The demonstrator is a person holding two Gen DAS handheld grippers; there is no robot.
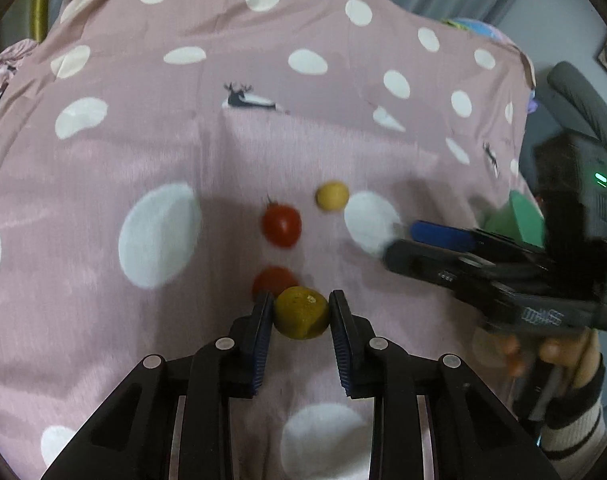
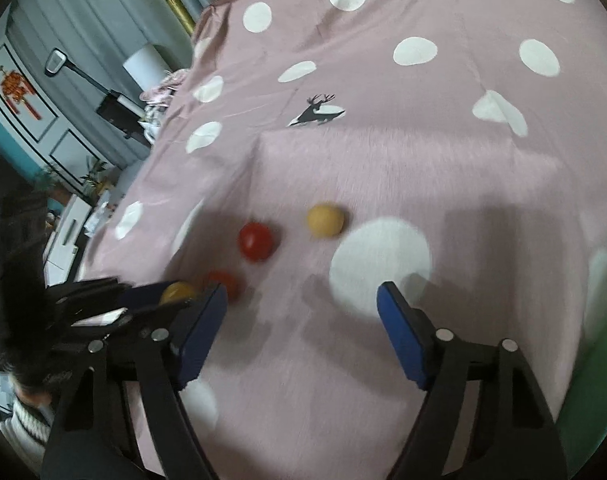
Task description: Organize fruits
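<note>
Dim indoor light, soft shadows, motion blur, fisheye edges warped, possibly vignetted.

A dark yellow fruit (image 1: 301, 312) is clamped between the pads of the left gripper (image 1: 301, 310) over a pink dotted cloth (image 1: 143, 152). Two red tomatoes (image 1: 281, 225) (image 1: 273, 280) and a pale yellow fruit (image 1: 332, 196) are seen beyond it. The right gripper (image 1: 403, 240) is seen blurred at the right, with nothing between its fingers.
</note>
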